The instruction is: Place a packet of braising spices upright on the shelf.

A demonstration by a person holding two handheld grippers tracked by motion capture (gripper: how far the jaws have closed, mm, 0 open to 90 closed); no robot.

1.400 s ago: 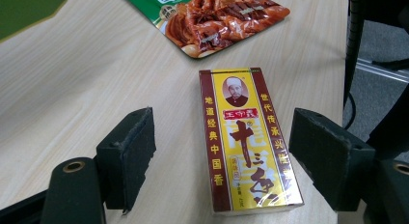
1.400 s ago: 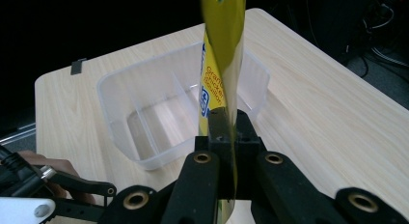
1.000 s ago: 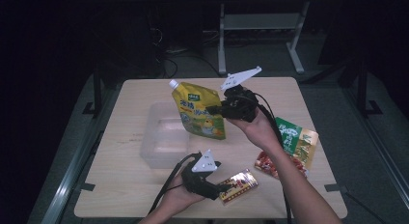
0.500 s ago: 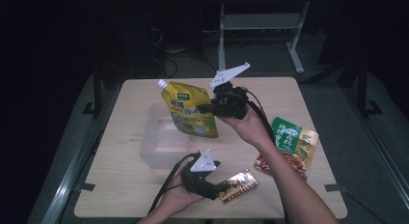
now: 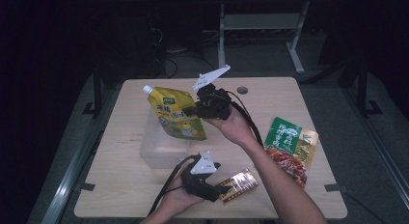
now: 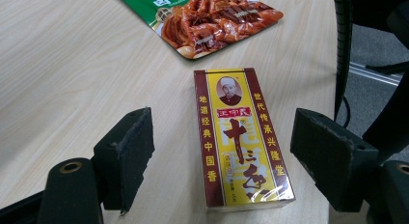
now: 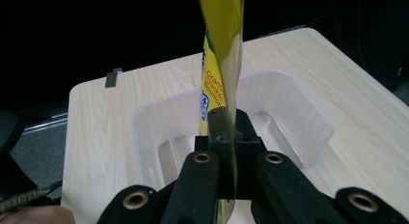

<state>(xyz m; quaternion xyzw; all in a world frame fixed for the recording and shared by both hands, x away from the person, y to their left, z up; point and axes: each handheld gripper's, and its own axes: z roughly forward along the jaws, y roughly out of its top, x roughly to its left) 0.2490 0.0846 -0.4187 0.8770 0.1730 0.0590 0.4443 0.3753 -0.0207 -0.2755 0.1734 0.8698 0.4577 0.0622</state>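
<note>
- The right gripper point(image 5: 193, 111) clenched the yellow pouch point(image 5: 176, 114) by its edge, probably above the clear tub point(image 7: 299, 104), for dropping in.
- The left gripper point(image 6: 223, 154) stood released astride the spice box point(image 6: 238, 137), ready to grasp it.

Glossy foil pouch point(image 5: 176, 114), translucent plastic tub point(image 7: 289, 113), matt wood-grain table point(image 5: 289, 96)

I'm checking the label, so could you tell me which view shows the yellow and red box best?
The left gripper view: the yellow and red box lies face up between the open left tongs. The high view shows it small, partly hidden; the right gripper view faces the yellow pouch instead.
</note>
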